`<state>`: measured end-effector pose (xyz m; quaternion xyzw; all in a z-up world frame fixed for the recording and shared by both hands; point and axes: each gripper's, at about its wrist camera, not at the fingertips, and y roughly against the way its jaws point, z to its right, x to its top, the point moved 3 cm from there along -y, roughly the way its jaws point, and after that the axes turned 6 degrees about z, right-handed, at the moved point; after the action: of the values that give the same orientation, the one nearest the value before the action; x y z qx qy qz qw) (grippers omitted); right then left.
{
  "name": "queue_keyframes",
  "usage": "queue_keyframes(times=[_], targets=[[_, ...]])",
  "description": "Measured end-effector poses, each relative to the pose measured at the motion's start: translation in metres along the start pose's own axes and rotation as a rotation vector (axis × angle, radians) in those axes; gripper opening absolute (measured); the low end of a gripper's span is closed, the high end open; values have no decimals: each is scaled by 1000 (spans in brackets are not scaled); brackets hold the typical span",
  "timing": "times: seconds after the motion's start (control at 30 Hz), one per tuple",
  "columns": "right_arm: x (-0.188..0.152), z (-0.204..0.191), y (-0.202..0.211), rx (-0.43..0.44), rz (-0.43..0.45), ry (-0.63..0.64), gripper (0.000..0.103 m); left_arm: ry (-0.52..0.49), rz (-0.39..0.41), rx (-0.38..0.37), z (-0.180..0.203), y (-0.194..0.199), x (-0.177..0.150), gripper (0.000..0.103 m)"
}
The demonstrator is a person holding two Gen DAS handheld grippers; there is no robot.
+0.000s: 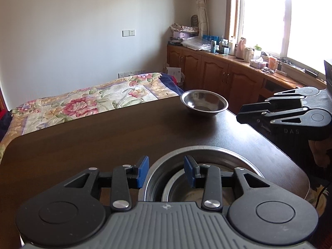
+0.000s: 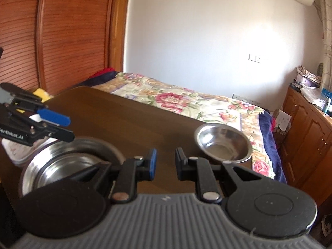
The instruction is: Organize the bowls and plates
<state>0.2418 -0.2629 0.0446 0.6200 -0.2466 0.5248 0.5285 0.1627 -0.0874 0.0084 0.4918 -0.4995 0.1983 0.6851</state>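
Note:
Nested steel bowls sit at the near edge of the dark wooden table. My left gripper is open above their near rim, one blue pad outside and the other over the inner bowl. The right wrist view shows the same stack under the left gripper. A single steel bowl stands at the far table corner. My right gripper is open and holds nothing, hovering between the stack and the single bowl. It also appears at the right as the right gripper.
A bed with a floral quilt borders the table's far side. Wooden cabinets with cluttered tops run under the window. A wooden wardrobe stands behind. A white patterned item lies by the stack at the table's left edge.

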Motion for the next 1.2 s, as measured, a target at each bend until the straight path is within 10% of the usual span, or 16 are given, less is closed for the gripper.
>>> queue_keyframes(times=[1.2], targets=[[-29, 122, -57, -145, 30, -199, 23, -38, -51, 15, 22, -106, 70, 47]])
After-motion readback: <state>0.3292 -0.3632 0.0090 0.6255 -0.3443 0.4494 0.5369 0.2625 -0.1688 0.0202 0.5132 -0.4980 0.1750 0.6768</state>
